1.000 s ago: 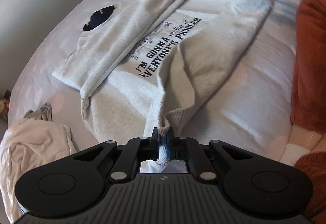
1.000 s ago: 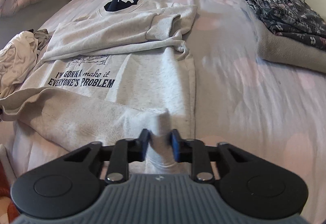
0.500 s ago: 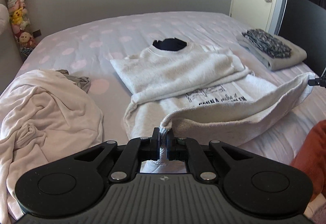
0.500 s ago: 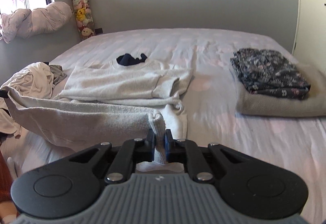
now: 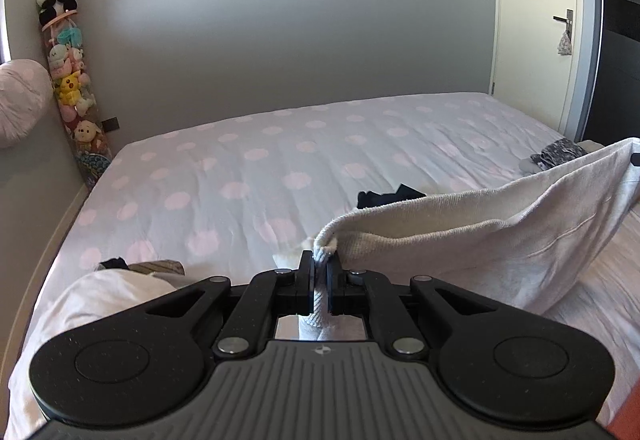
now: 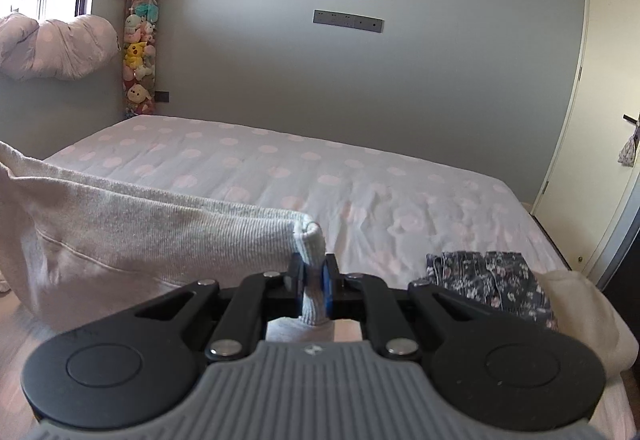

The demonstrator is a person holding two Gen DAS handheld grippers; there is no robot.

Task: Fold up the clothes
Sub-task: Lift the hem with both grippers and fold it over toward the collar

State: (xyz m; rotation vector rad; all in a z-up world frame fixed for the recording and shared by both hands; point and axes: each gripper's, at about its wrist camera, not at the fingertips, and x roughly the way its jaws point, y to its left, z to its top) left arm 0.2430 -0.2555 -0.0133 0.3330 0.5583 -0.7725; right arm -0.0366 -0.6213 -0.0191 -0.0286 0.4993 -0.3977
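A light grey sweatshirt [image 5: 480, 236] hangs by its ribbed bottom hem, raised above the bed between both grippers. My left gripper [image 5: 319, 264] is shut on the hem's left corner. My right gripper [image 6: 313, 268] is shut on the hem's right corner, and the sweatshirt [image 6: 132, 228] stretches away to the left in that view. The raised hem hides the printed front and the folded sleeves. A bit of the dark collar lining [image 5: 390, 195] shows beyond the cloth.
The bed [image 5: 248, 175] has a white sheet with pink dots. A pile of pale clothes [image 5: 104, 292] lies at the near left. A folded floral garment on a beige one [image 6: 496, 280] sits at the right. A tube of plush toys [image 6: 140, 39] stands by the wall.
Both grippers have lifted the hem up off the bed and tilted upward. The printed front and folded sleeves, visible before, are now hidden behind the raised cloth.
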